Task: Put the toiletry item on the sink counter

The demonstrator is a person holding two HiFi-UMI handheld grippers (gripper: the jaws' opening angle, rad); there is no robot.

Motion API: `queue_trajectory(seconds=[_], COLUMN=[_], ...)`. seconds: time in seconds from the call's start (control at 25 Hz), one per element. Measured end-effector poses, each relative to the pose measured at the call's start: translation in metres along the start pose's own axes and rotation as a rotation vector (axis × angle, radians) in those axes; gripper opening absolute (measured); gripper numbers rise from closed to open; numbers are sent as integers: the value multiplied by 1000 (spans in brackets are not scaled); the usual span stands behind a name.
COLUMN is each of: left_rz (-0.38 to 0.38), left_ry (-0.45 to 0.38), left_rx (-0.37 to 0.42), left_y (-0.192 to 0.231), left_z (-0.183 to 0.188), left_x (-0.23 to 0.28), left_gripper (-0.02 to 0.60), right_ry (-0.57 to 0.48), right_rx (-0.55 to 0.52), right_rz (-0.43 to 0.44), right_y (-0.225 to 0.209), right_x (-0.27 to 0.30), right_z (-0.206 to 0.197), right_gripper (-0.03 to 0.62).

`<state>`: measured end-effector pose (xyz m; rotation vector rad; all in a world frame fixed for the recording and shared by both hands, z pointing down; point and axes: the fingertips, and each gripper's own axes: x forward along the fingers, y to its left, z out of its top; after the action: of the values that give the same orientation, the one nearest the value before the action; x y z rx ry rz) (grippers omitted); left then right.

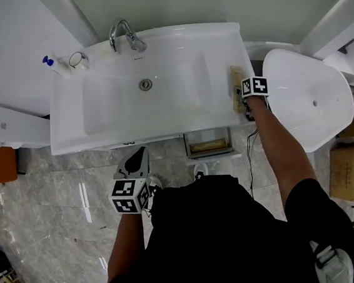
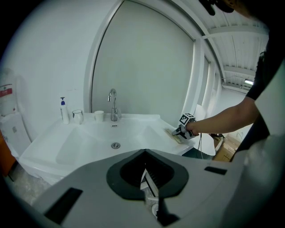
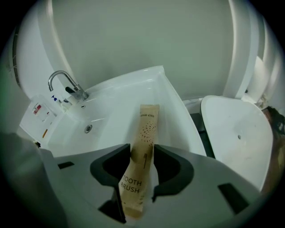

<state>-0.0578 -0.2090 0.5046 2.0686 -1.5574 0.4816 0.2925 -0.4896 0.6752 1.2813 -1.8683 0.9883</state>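
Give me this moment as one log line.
right tool: open, astride toothbrush packet | toothbrush packet: lying on sink counter | left tool: shut, empty

A tan paper toothbrush packet (image 3: 143,147), printed "TOOTH BRUSH", lies lengthwise, near to far, along the right-hand ledge of the white sink counter (image 1: 132,131).

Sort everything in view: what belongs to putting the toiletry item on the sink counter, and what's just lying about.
Job: toothbrush packet, resting on the right edge of the sink counter; right gripper, open around it.
Lying about: pump bottle, glass, faucet, cardboard box; left gripper, shut.
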Motion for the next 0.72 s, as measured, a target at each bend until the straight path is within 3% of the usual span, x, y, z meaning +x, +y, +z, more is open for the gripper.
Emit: queue_trajectory(seconds=[0.2, 0.48, 0.72], left_rz=[4, -4, -23], left_ry=[2, 4, -2], left_rx=[3, 8, 25], left_y=[5, 11, 16], left_z=[-2, 0, 4], left_x=[-6, -8, -10], left_gripper=[-3, -3, -3], right_ry=[19, -10, -42], right_rx=[-24, -35, -19], right_rz=[-19, -22, -20], right_y=[2, 7, 10], right_x=[2, -3, -14], right_z=[-2, 4, 4], right_gripper=[147, 29, 21])
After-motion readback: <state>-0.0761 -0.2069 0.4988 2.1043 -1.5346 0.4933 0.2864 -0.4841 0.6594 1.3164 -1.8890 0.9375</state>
